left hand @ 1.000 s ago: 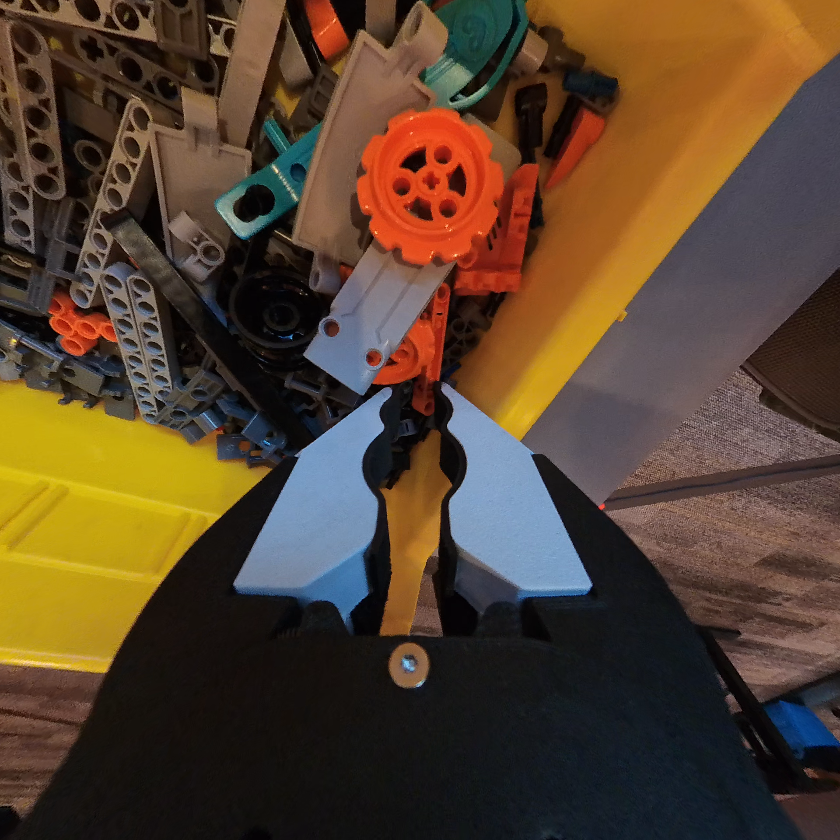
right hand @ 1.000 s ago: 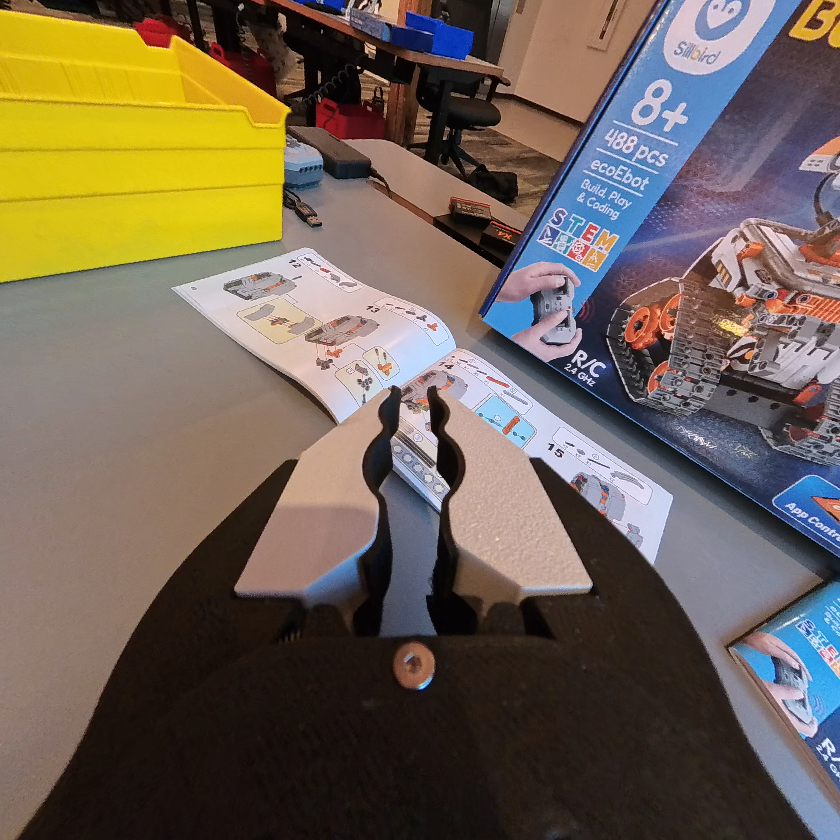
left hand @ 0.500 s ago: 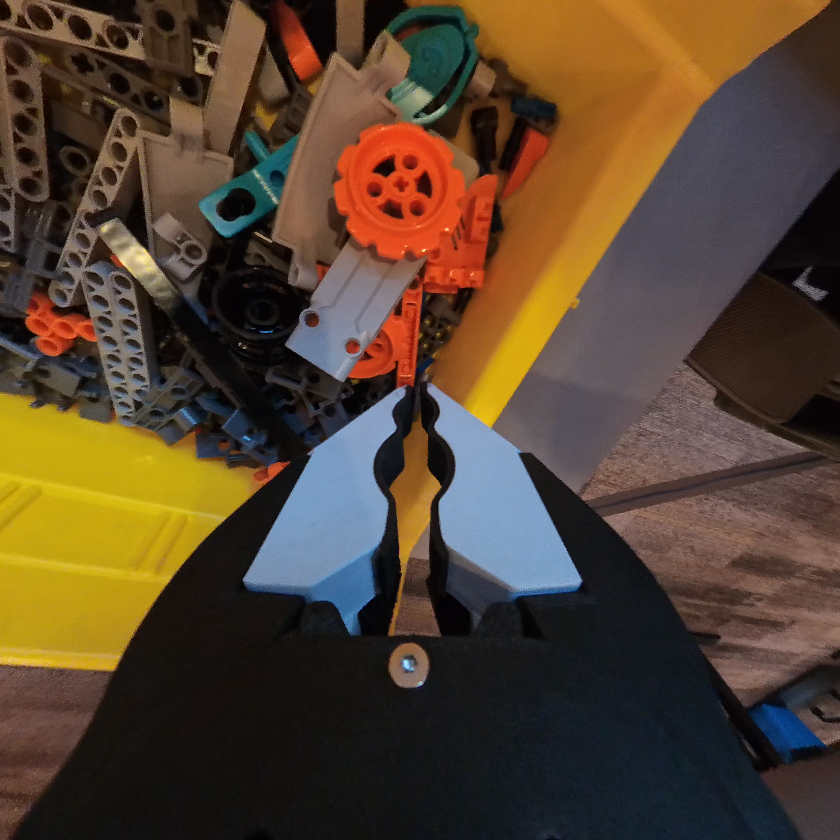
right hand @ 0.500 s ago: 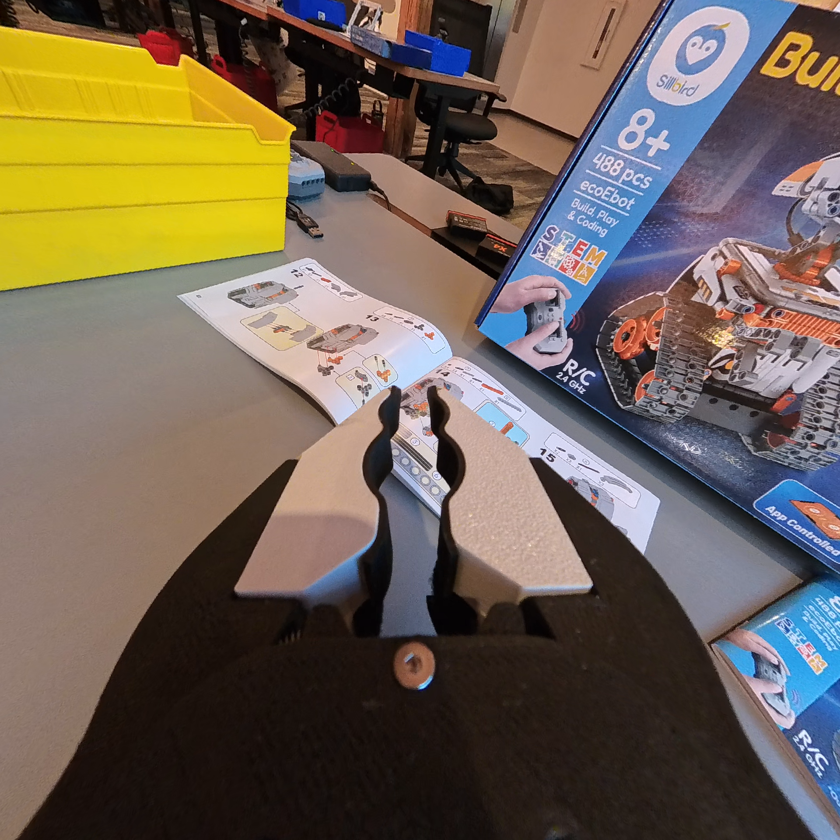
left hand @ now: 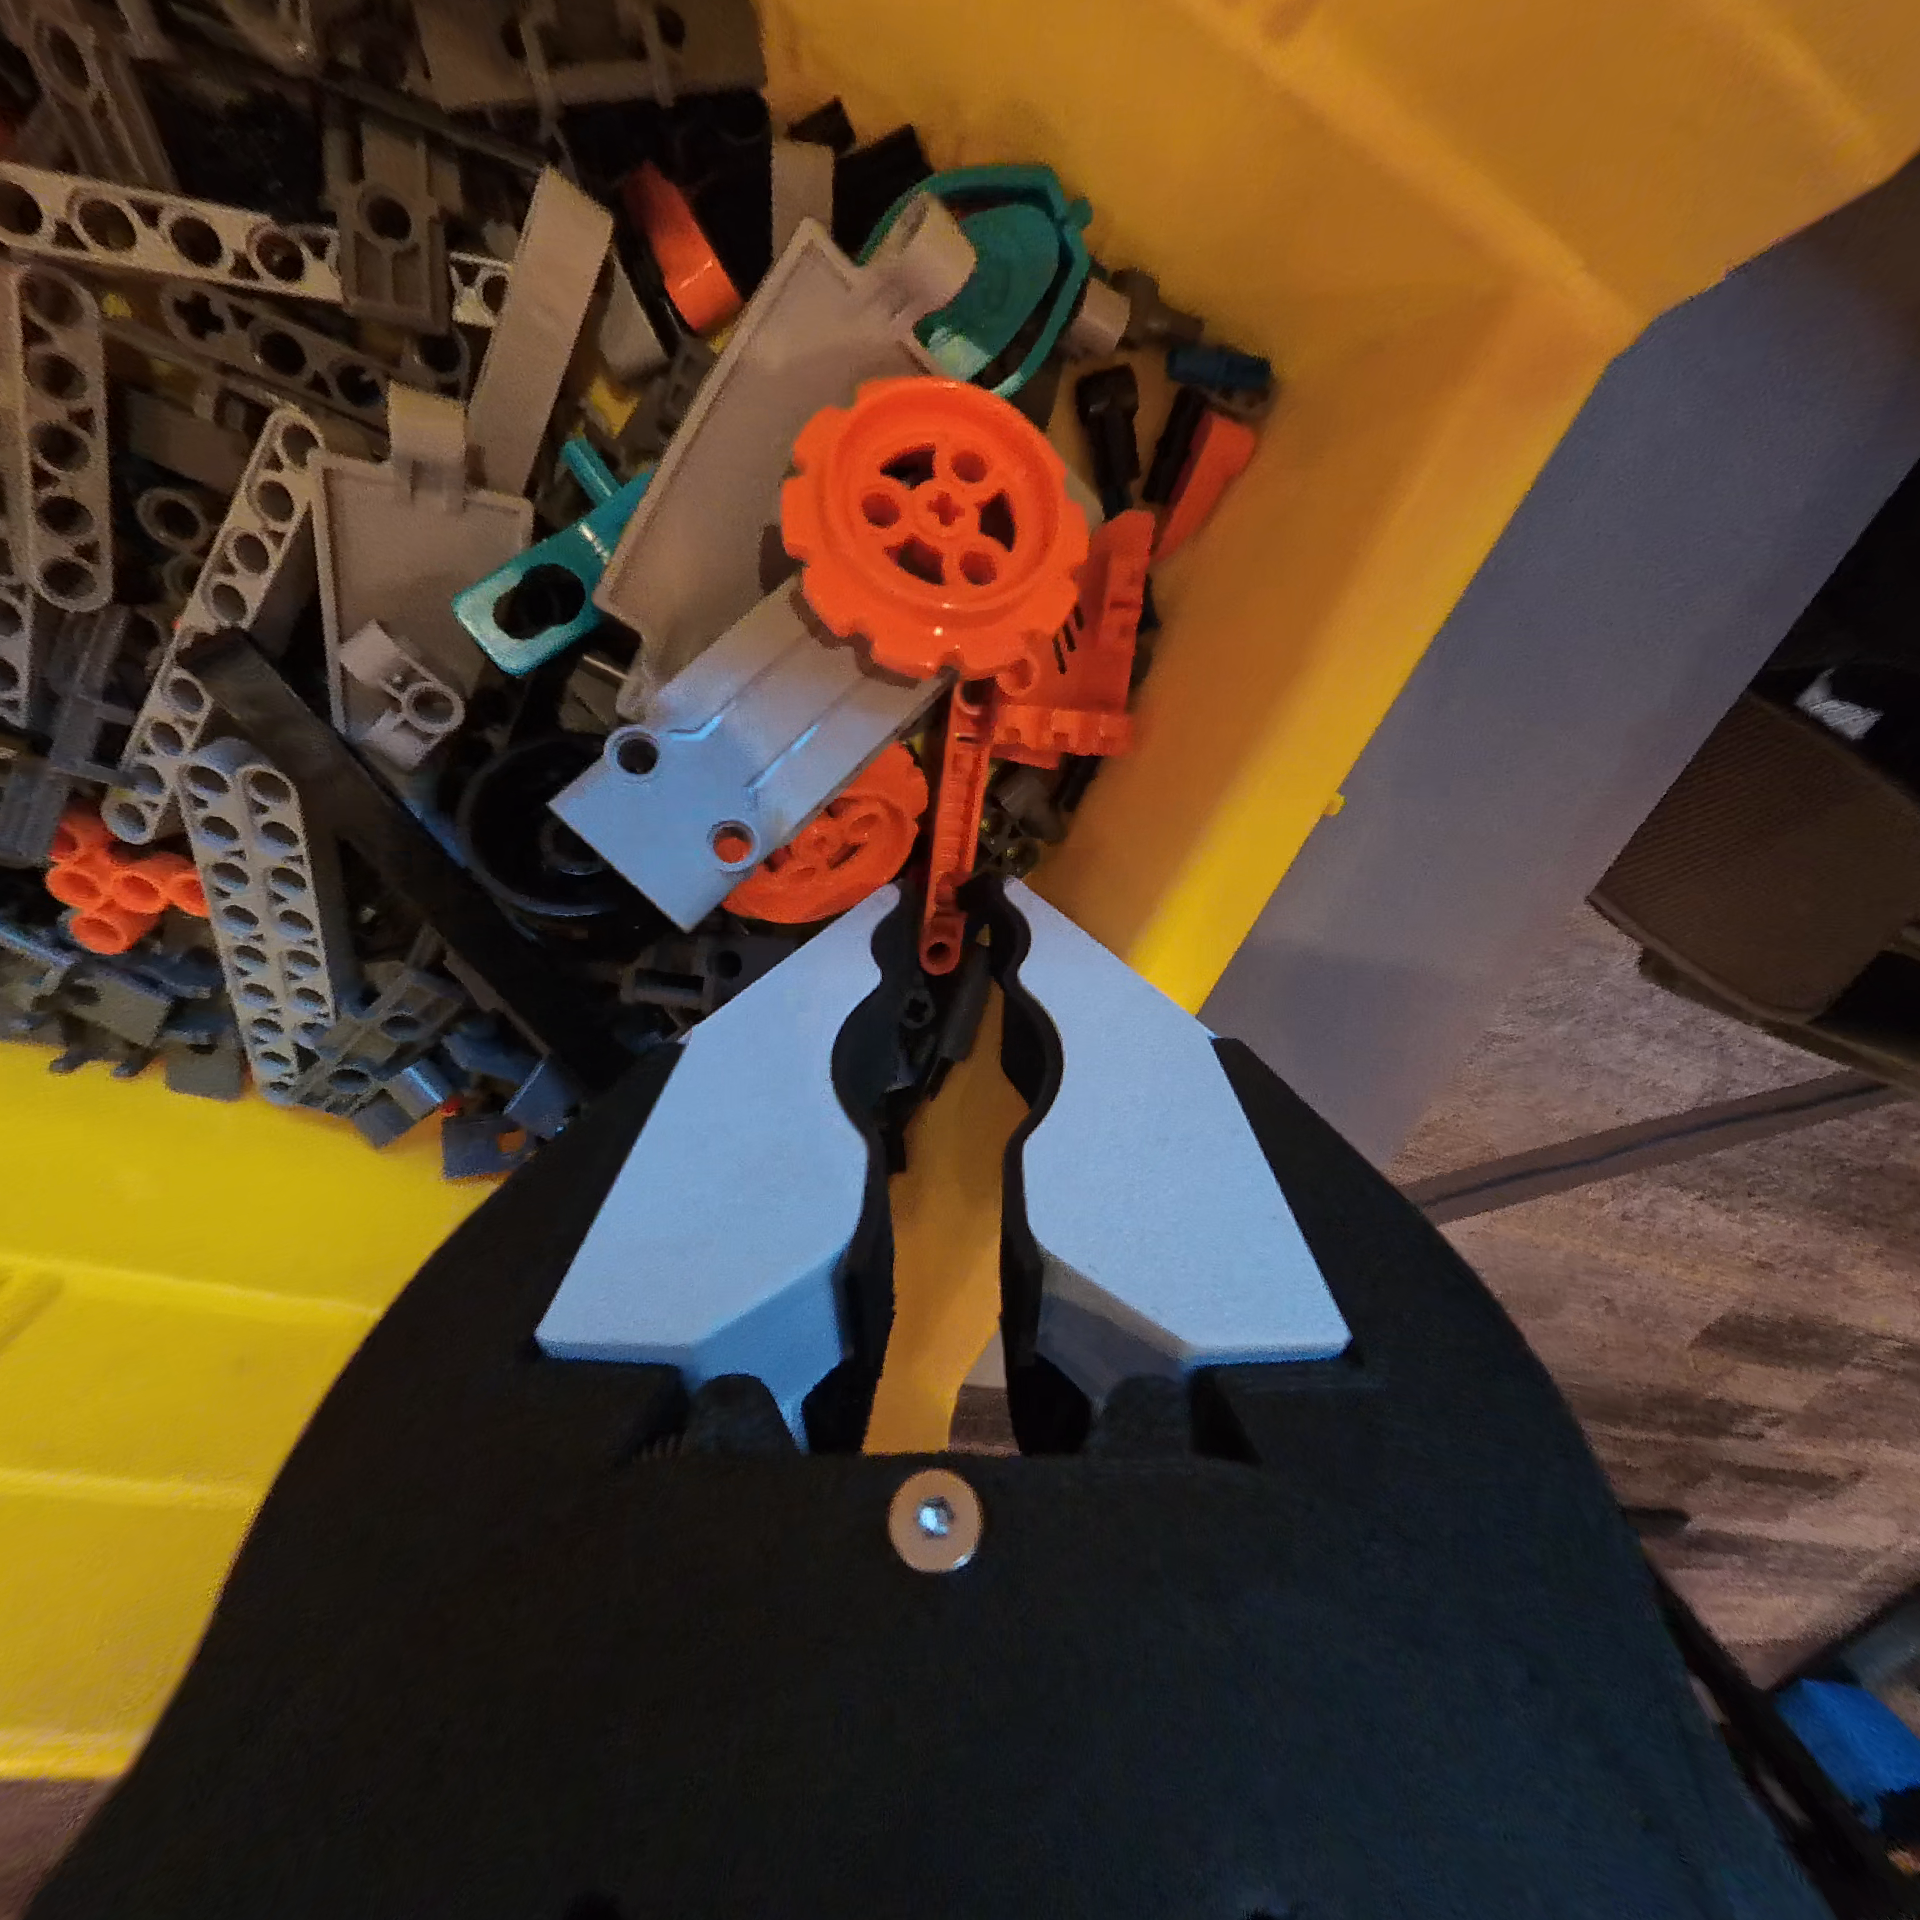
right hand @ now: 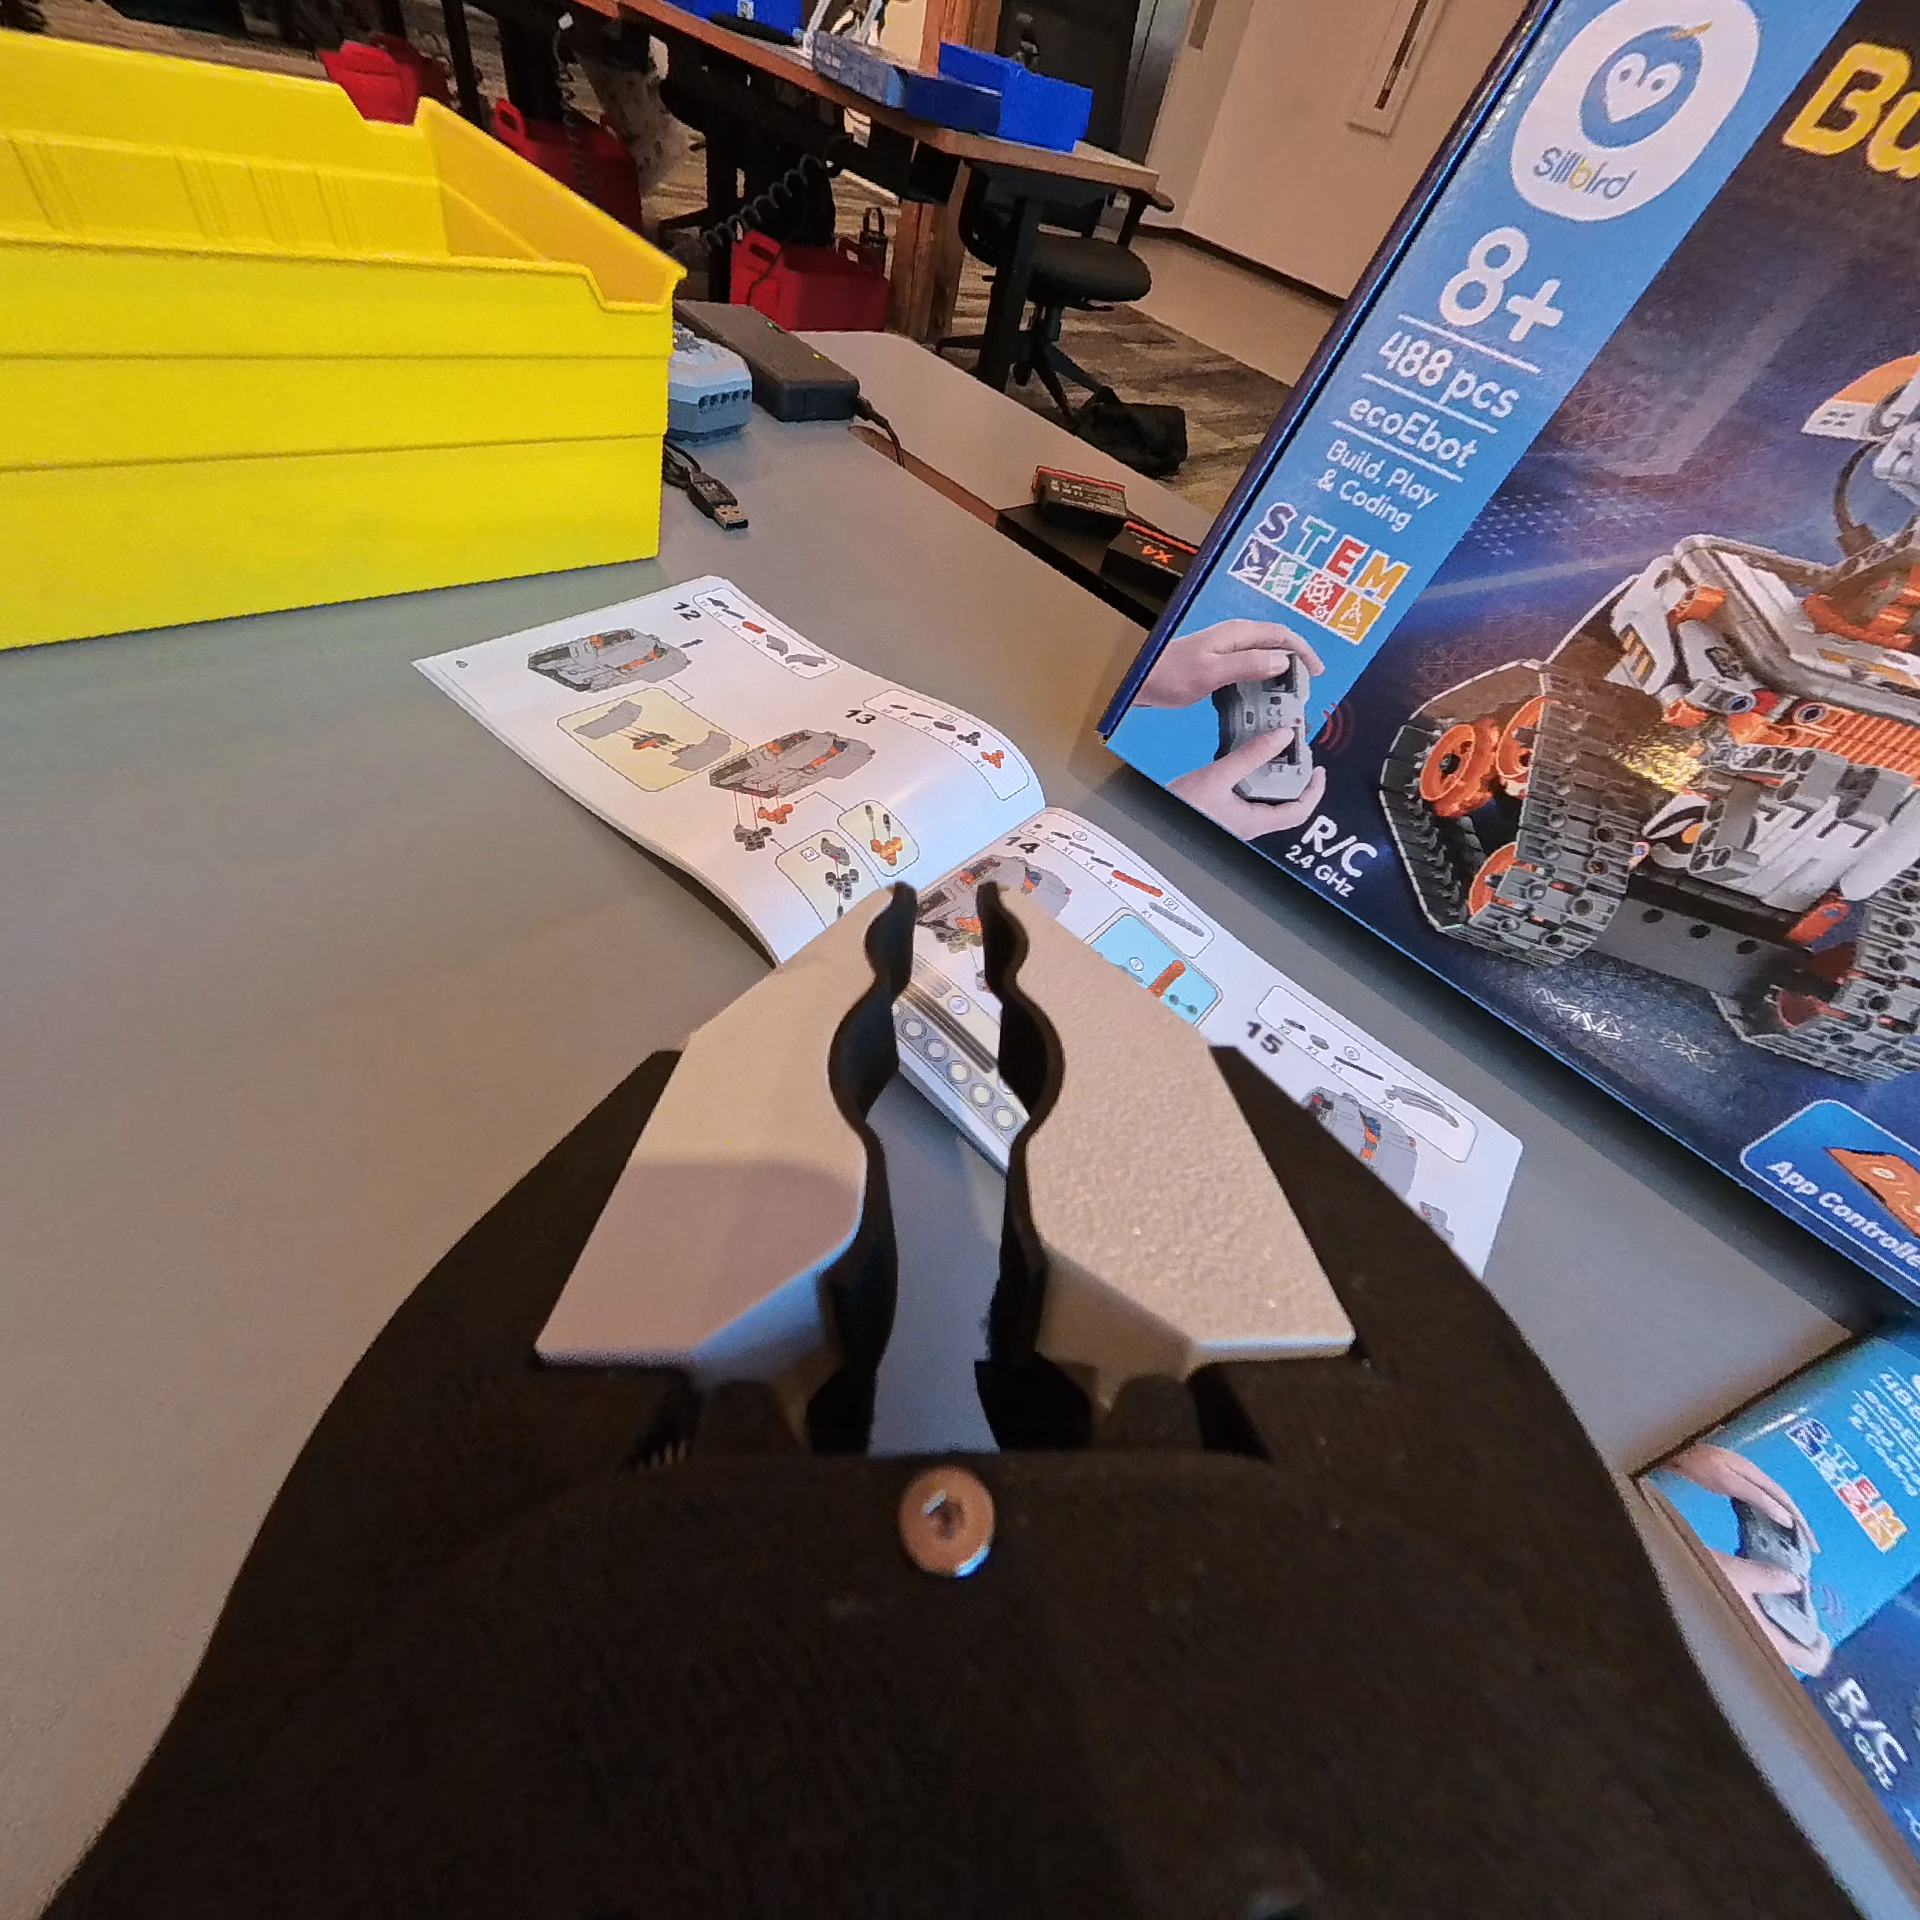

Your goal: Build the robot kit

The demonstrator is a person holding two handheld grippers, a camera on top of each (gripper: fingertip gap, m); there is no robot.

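My left gripper (left hand: 948, 914) hovers over the near right corner of a yellow bin (left hand: 1351, 312) full of building parts. Its jaws stand a little apart, and the lower end of a thin orange beam (left hand: 961, 790) lies between the tips without clearly touching them. Just beyond are an orange toothed wheel (left hand: 935, 525) and a light grey panel (left hand: 727, 769). My right gripper (right hand: 948, 904) is empty, with its jaws slightly apart. It is low over the grey table (right hand: 260, 935), with its tips above an open instruction booklet (right hand: 748, 748).
A large blue toy box (right hand: 1558, 623) stands at the right and a smaller box (right hand: 1818, 1558) lies at the near right. A yellow bin (right hand: 312, 395) sits at the back left, with a light blue hub (right hand: 707, 384), a black power brick (right hand: 769, 353) and a cable plug (right hand: 717, 504) beside it. The left gripper's tips are roughly 40 cm from the right gripper's.
My left jaws narrowed half a second ago and have widened again. They now sit around the end of the orange beam. The right gripper has barely shifted and its gap is unchanged.
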